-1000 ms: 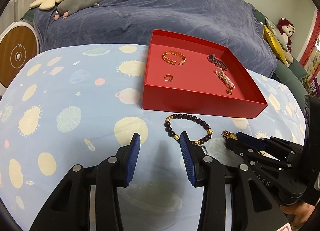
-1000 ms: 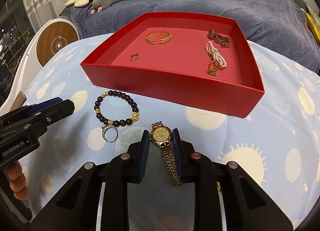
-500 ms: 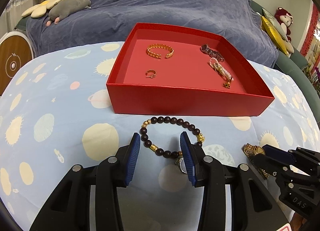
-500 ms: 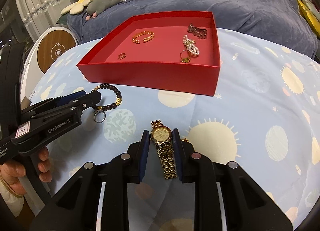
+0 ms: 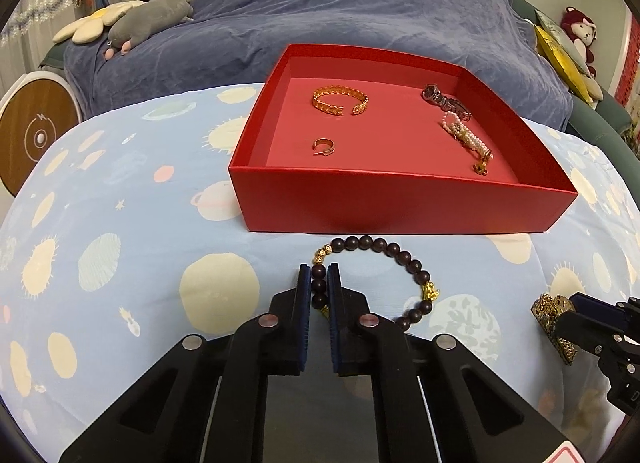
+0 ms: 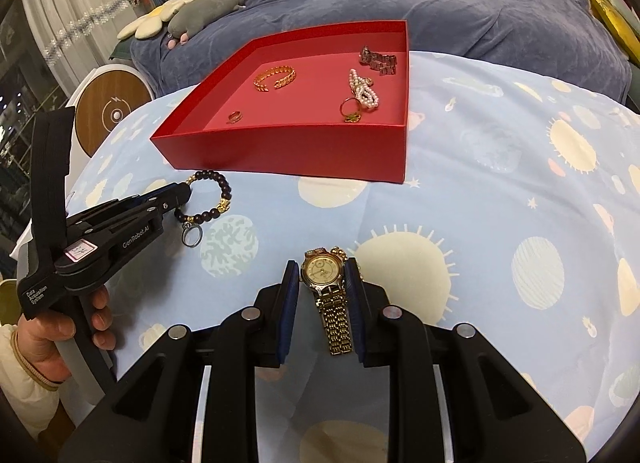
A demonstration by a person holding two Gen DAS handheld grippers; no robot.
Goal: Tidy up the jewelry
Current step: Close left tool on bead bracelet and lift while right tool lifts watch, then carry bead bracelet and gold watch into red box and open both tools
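Observation:
A dark bead bracelet point(image 5: 394, 250) with gold charms lies on the spotted blue cloth in front of the red tray point(image 5: 400, 203). My left gripper point(image 5: 319, 275) is closing, its pads pressing the bracelet's left side beads. The right wrist view shows this gripper point(image 6: 182, 193) at the bracelet point(image 6: 224, 191), with a silver ring point(image 6: 191, 237) lying beside it. My right gripper point(image 6: 322, 269) is shut on a gold watch point(image 6: 336, 319), its face between the pads and its band trailing back. I cannot tell whether the watch is off the cloth. The tray holds a gold bangle point(image 5: 340, 100), a small gold ring point(image 5: 323, 146), a pearl bracelet point(image 5: 466, 137) and a dark watch point(image 5: 446, 99).
A person's hand point(image 6: 48, 327) grips the left tool's handle. Behind the tray lies a blue-covered bed point(image 5: 360, 11) with plush toys point(image 5: 152, 17). A round wooden-faced device point(image 5: 38, 139) stands at the left. Open cloth point(image 6: 520, 203) stretches right of the tray.
My left gripper moved over the bead bracelet and shut its jaws on the left beads. My right gripper, still holding the gold watch, shifted right, away from the bracelet and ring.

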